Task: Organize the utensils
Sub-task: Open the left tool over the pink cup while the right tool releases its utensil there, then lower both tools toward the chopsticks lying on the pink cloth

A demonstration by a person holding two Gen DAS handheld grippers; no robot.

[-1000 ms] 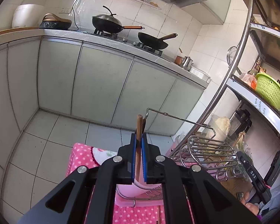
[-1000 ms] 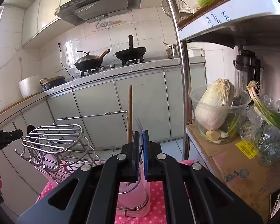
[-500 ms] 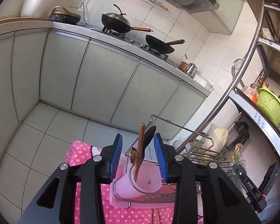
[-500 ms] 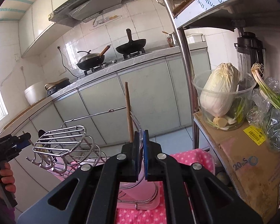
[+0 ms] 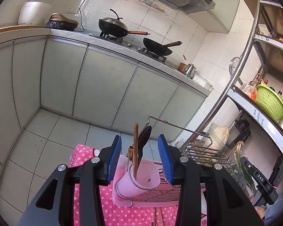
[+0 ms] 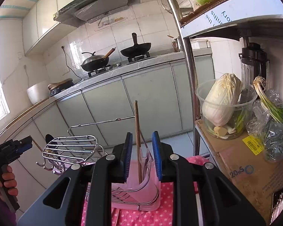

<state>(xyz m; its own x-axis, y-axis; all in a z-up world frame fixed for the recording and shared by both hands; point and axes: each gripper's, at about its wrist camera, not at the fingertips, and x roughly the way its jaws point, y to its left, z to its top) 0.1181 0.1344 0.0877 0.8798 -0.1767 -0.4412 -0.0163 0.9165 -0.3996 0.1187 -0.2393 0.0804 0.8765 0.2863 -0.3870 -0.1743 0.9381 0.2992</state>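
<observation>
Wooden and slim, the brown chopstick-like stick (image 5: 135, 146) now stands on its own in the translucent pink plastic utensil cup (image 5: 135, 180), straight ahead of the left tongs (image 5: 139, 158) and between their blue pads without touching either. A second ago those pads were clamped on its shaft; the jaws have just been opening and now stand wide and empty, so that utensil counts as delivered. Leaning against it in the same cup is a black flat-bladed spatula (image 5: 144, 138). The right tongs (image 6: 142, 156) tell a similar story: shut on a second long wooden stick (image 6: 137, 141) a moment back, their jaws have just been opening to a narrow gap, and the stick rises between the pads in a clear pink holder (image 6: 145, 171) just beyond them; whether a pad still brushes it is hard to judge at this angle, though it looks free. Both holders sit in a chrome wire drying rack (image 5: 203, 152) on a pale pink tray (image 6: 151, 204), below and ahead of both tongs, on a pink polka-dot cloth (image 5: 122, 212). More wooden sticks (image 5: 157, 217) seem to lie on the cloth beneath the left tongs, so picking up likely comes next.
</observation>
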